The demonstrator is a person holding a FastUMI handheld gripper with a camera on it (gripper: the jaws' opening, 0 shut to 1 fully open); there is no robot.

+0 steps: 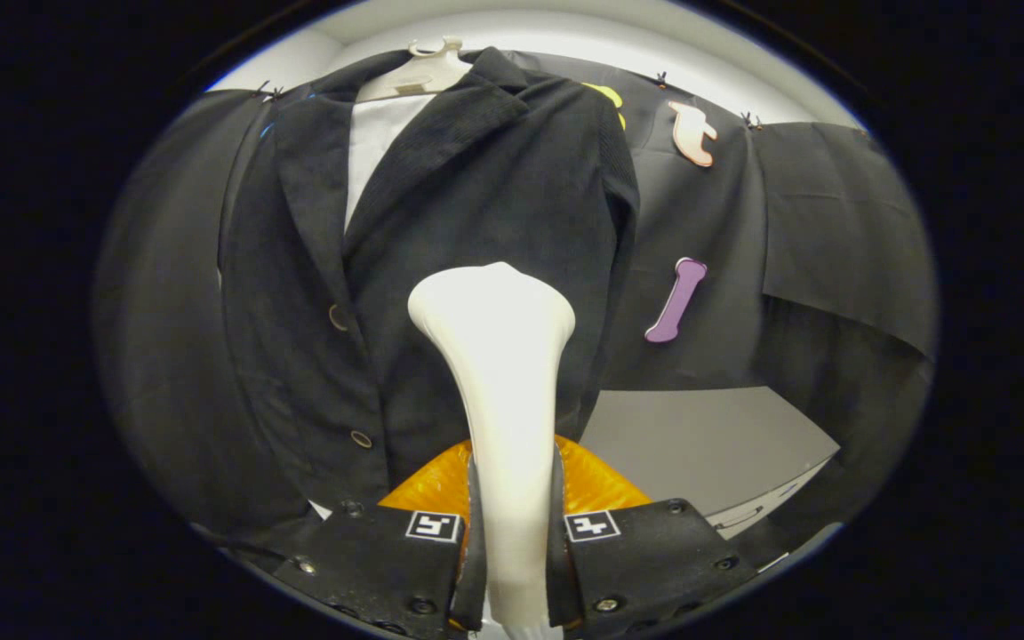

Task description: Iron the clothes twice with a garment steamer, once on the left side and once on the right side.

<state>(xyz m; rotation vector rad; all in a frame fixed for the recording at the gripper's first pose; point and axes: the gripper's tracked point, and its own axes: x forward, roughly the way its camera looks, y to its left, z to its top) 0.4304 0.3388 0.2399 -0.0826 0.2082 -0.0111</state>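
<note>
At the left of the frame the dark booth cloth (165,338) hangs in soft folds, and just right of it a dark jacket (476,204) on a pale hanger (414,78) takes up the upper and middle part of the picture. The jacket's lapels are open at the top, showing a white lining or shirt (379,147) beneath the hanger, and two round buttons (361,438) sit one above the other along its front edge, left of centre. In the centre, the white garment steamer (499,373) rises from the bottom of the frame, its narrow neck widening to a broad head that lies over the jacket's lower front, right of the buttons; whether the head touches the cloth cannot be told. The gripper (512,551) at the bottom centre is clamped on the steamer's neck, one finger pressing each side, with an orange, ribbed part (601,484) just behind the fingers. To the right, below the cloth wall, a grey desk (708,444) surface shows in the lower right.
</note>
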